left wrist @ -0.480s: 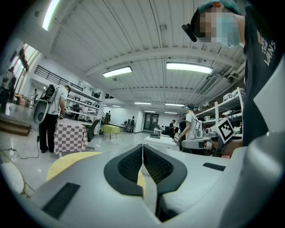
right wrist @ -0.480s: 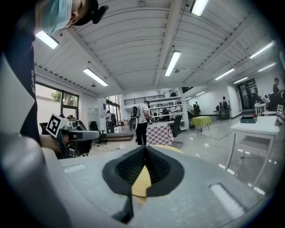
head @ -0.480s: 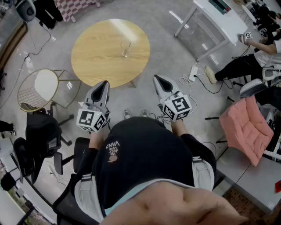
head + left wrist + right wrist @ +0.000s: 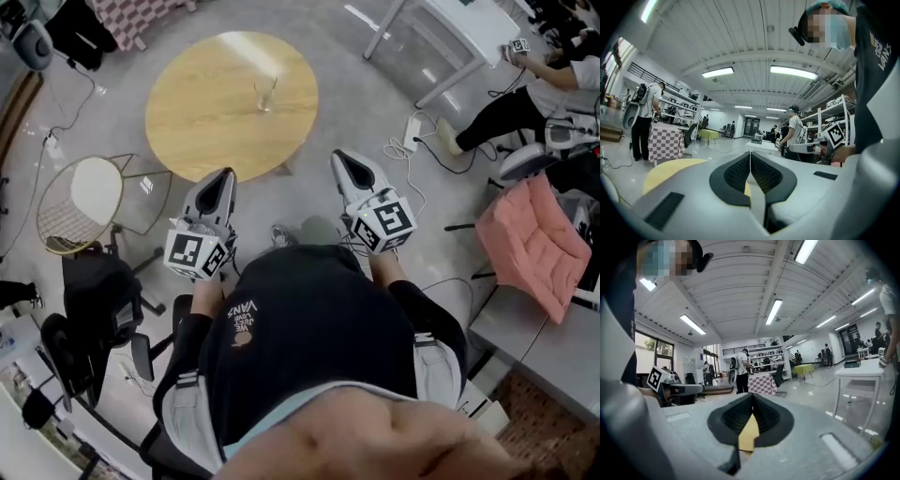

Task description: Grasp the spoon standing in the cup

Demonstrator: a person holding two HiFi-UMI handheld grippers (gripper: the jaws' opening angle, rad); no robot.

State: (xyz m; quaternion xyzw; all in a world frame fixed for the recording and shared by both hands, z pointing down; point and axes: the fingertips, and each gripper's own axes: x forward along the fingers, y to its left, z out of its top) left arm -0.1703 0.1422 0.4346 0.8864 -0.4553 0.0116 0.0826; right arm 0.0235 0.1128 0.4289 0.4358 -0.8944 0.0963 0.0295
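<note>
A clear glass cup point(image 4: 265, 95) with a thin spoon point(image 4: 271, 86) standing in it sits near the far side of a round wooden table point(image 4: 206, 117) in the head view. My left gripper point(image 4: 225, 175) and my right gripper point(image 4: 339, 157) are held close to my body, short of the table's near edge and well apart from the cup. Both are shut with nothing between the jaws. In the left gripper view the jaws point(image 4: 750, 153) meet at the tips; in the right gripper view the jaws point(image 4: 752, 394) meet too. Neither gripper view shows the cup.
A round wire-frame stool point(image 4: 84, 202) stands left of the table. A black chair point(image 4: 94, 309) is at lower left. A white table point(image 4: 469, 37), a power strip with cables point(image 4: 412, 136), a pink cushion point(image 4: 534, 244) and a seated person point(image 4: 525, 94) are at the right.
The head view has shifted slightly; the table and cup sit a little higher in the frame. Both grippers stay shut and held near my body.
</note>
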